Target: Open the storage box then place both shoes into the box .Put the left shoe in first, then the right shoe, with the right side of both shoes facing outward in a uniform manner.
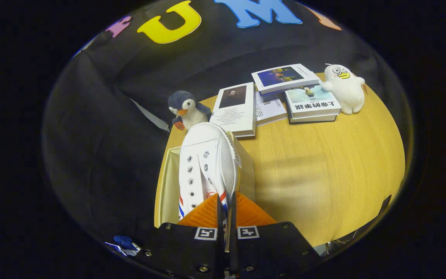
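While the gripper [226, 205] has its fingers pinched together on the heel edge of the white shoe [207, 162], hold that shoe level over the open storage box [168, 186], which sits at the table's [323, 174] near left corner. Lower it straight between the box walls, toe pointing far toward the penguin toy [187, 108]. I judge the right wall the snag risk, since the sole overhangs it; shift slightly left before you let go.

Wooden table [323, 166]: stack of books [281, 97] at far side; penguin plush [187, 108] left of books; white duck plush [346, 87] right of books.
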Demonstrator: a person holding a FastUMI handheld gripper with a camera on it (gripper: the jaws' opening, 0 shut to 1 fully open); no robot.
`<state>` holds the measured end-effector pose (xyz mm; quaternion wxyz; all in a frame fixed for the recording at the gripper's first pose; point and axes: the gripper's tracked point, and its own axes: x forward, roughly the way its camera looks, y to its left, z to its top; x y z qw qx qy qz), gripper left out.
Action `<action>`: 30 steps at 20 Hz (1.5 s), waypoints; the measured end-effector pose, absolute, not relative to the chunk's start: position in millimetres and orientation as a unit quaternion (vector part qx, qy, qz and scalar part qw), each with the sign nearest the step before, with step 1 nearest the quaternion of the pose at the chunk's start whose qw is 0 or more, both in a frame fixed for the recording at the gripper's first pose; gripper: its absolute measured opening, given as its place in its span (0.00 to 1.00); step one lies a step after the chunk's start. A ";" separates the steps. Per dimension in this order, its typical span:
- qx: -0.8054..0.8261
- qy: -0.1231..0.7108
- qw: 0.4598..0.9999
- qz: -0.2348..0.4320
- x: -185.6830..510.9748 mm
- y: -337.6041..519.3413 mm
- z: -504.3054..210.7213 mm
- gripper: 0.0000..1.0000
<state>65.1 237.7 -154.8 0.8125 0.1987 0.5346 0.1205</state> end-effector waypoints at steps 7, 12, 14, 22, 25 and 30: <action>0.159 0.557 0.808 0.106 62.6 261.2 -191.7 0.05; 0.131 0.558 0.814 0.091 64.9 264.1 -209.2 0.05; 0.148 0.543 0.820 0.103 68.9 277.8 -203.4 0.26; 0.103 0.466 0.868 0.136 67.3 249.6 -151.7 1.00; 0.111 0.436 0.882 0.138 64.3 223.9 -126.8 1.00; 0.106 0.399 0.904 0.109 56.3 157.3 -93.2 0.99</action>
